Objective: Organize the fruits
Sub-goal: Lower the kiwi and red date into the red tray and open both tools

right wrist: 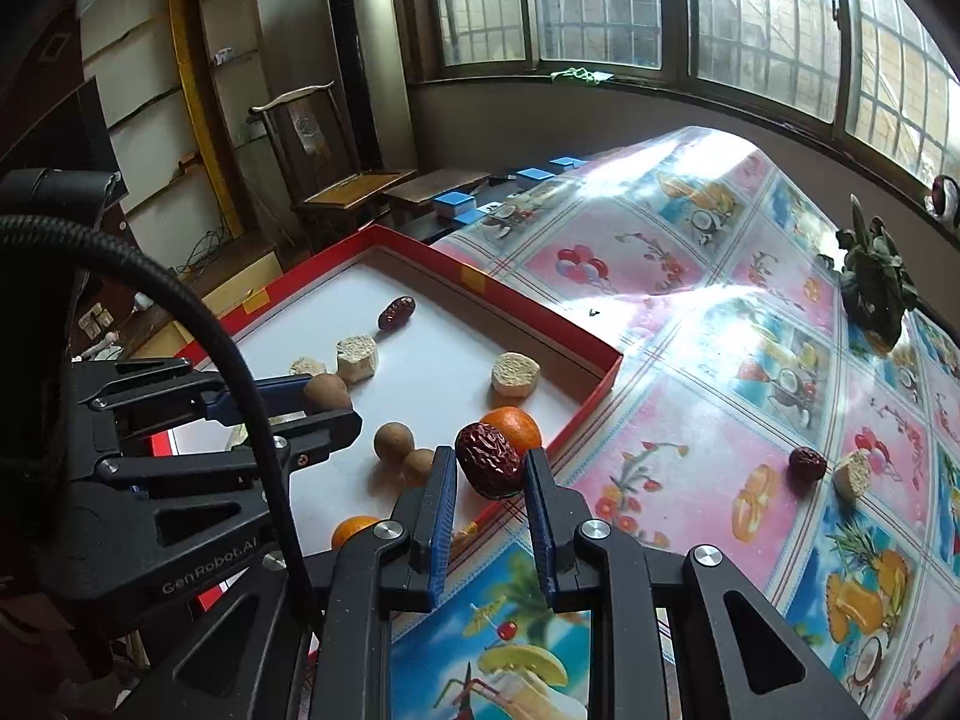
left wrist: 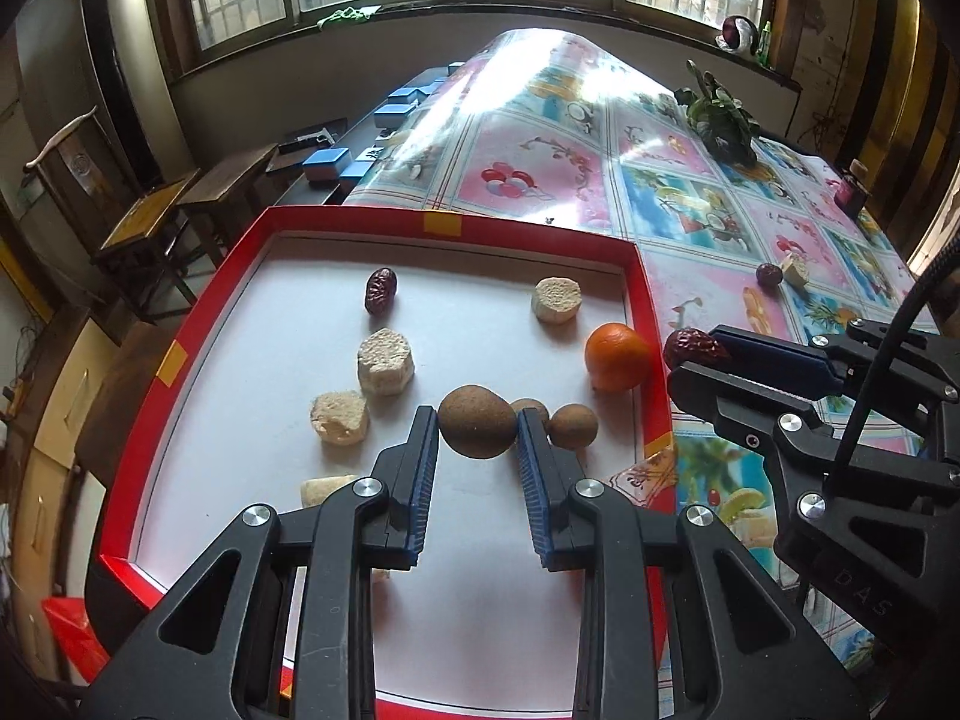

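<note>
Pinching a brown longan [left wrist: 477, 429] between its jaws, the left gripper [left wrist: 477, 438] hung over the white floor of the red tray [left wrist: 360, 222]; the right gripper [right wrist: 489, 471] clamped a wrinkled red date [right wrist: 487, 461] above the tray's near rim. Beneath lay two more longans [right wrist: 393, 441], an orange [left wrist: 618, 357], pale sponge-like chunks [left wrist: 385, 361] and another date [left wrist: 379, 290], while a date [right wrist: 806, 464] and chunk [right wrist: 852, 474] sat on the patterned tabletop [right wrist: 690, 420]

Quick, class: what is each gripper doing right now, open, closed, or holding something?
Left gripper: closed on a round brown fruit, above the red tray.
Right gripper: closed on a red date.
</note>
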Available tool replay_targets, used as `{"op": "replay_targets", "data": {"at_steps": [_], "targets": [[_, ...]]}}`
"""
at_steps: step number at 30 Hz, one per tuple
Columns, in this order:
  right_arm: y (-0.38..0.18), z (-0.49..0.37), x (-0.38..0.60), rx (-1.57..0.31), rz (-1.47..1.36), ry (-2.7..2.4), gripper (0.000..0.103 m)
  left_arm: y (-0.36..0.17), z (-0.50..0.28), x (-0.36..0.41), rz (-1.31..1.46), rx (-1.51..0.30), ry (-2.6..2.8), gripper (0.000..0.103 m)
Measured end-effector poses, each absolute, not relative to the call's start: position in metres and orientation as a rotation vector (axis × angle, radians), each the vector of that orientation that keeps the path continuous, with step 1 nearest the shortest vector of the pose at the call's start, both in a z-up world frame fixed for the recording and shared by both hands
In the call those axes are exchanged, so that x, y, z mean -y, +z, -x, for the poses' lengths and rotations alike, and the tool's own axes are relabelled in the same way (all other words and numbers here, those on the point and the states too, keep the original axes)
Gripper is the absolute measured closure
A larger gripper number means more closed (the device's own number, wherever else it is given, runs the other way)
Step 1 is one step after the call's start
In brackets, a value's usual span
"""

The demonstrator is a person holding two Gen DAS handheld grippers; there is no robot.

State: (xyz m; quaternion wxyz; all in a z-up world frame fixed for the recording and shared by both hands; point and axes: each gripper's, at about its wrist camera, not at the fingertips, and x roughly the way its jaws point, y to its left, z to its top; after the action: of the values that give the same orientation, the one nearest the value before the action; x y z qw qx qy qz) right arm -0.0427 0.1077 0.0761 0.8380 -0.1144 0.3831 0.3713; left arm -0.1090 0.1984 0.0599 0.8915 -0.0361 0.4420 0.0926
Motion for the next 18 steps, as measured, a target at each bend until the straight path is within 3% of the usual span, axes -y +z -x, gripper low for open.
{"op": "replay_targets", "data": {"at_steps": [18], "targets": [[0.06,0.019,-0.163,-0.863,0.272,0.859,0.081,0.044,0.118,-0.218,0.122,-0.966,0.181,0.077]]}}
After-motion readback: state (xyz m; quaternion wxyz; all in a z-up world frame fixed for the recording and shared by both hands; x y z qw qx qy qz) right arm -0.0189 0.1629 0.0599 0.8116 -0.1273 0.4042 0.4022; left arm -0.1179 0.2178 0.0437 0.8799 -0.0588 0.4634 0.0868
